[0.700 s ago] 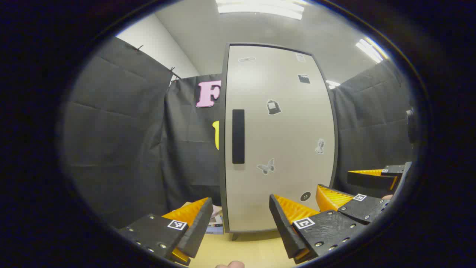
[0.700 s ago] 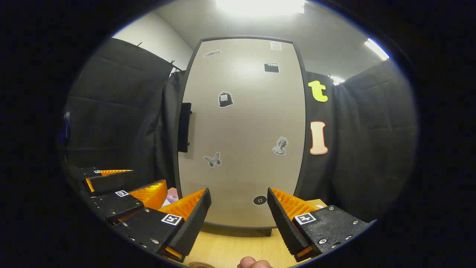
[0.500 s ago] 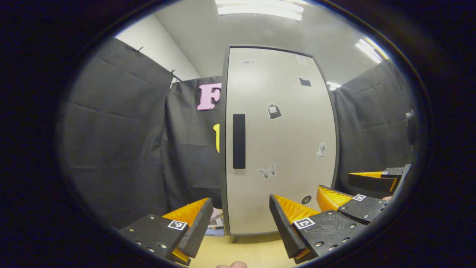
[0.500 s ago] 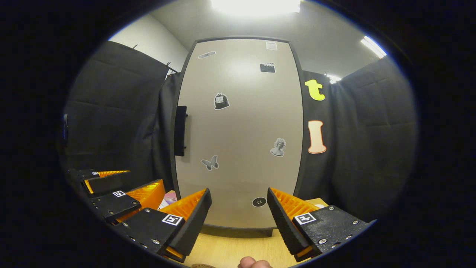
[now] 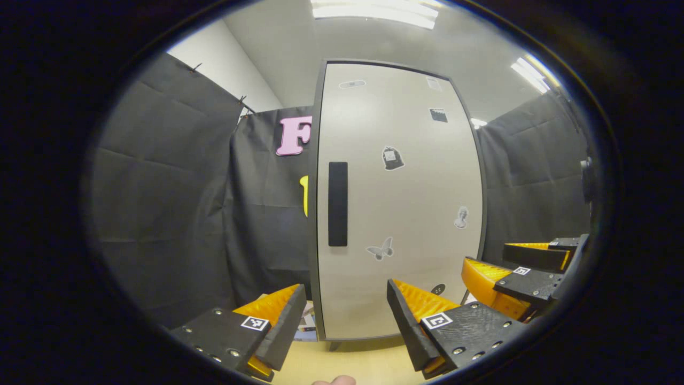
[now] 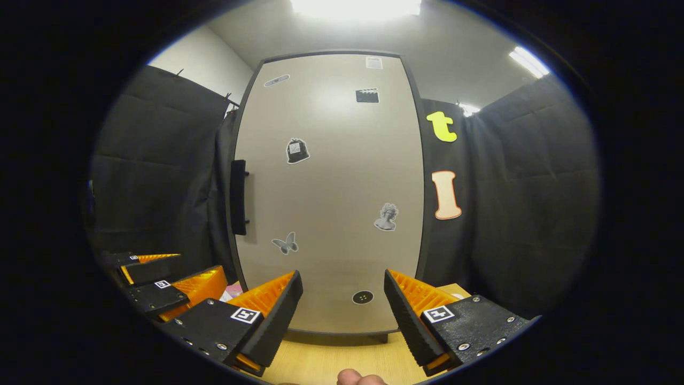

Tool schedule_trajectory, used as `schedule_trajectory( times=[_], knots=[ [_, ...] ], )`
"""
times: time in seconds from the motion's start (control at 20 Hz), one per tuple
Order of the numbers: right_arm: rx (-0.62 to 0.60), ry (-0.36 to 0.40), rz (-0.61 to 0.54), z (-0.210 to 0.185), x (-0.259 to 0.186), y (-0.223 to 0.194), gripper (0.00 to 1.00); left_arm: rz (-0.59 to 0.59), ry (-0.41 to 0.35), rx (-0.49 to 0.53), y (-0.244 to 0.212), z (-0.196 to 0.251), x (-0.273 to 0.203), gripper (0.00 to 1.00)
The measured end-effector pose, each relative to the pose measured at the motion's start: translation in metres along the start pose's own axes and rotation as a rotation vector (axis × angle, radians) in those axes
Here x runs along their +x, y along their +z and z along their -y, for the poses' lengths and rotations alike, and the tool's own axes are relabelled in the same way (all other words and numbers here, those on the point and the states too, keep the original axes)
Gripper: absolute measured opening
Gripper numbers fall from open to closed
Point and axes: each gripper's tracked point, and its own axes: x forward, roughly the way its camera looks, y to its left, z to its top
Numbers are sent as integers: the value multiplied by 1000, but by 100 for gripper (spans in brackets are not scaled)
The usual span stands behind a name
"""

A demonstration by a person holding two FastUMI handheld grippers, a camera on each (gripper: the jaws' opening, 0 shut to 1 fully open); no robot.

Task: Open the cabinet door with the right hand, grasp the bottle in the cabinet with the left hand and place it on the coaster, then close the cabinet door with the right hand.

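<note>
My left gripper (image 5: 342, 321) has its jaws spread wide with nothing between them, and my right gripper (image 6: 342, 315) is the same, parted and empty; neither touches anything. In the left gripper view the right gripper (image 5: 502, 272) hangs off at the lower right, also agape, and it now sits a little lower and further toward the edge than it did half a second ago. In the right gripper view the left gripper (image 6: 160, 272) shows at the lower left, likewise lower in the picture than before. Past the jaws stands the cabinet door (image 6: 326, 187), shut, pale with a dark frame and scattered with small stickers (image 6: 297, 151). Its dark vertical handle (image 5: 337, 203) runs along the door's left edge; in the right gripper view the handle (image 6: 238, 197) is seen nearly edge-on, and the door has slid leftward across that view since the earlier frames, so I am looking at it more from its right side. In the left gripper view the door fills slightly more of the picture than a moment ago, its left edge further left. The bottle is behind the closed door and I cannot see it. The cabinet stands on a light wooden surface (image 6: 331, 358), with a strip of that surface (image 5: 363, 358) visible below the door in the left gripper view. Some printed paper or booklets (image 5: 307, 326) lie on the surface by the cabinet's lower left corner. A fingertip (image 6: 358, 378) pokes in at the bottom edge of the right gripper view.
</note>
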Motion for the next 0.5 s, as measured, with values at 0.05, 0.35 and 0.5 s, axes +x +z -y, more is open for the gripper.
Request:
schedule_trajectory(
  times=[0.05, 0.35, 0.5],
  knots=[
    [-3, 2, -1, -1, 2, 1, 95, -5, 1, 12, 1, 0, 2, 87],
    [-17, 8, 19, -4, -1, 12, 95, -10, 9, 36, 5, 0, 11, 91],
    [-18, 8, 9, -5, 2, 11, 95, -15, 13, 13, 4, 0, 14, 92]
  ],
)
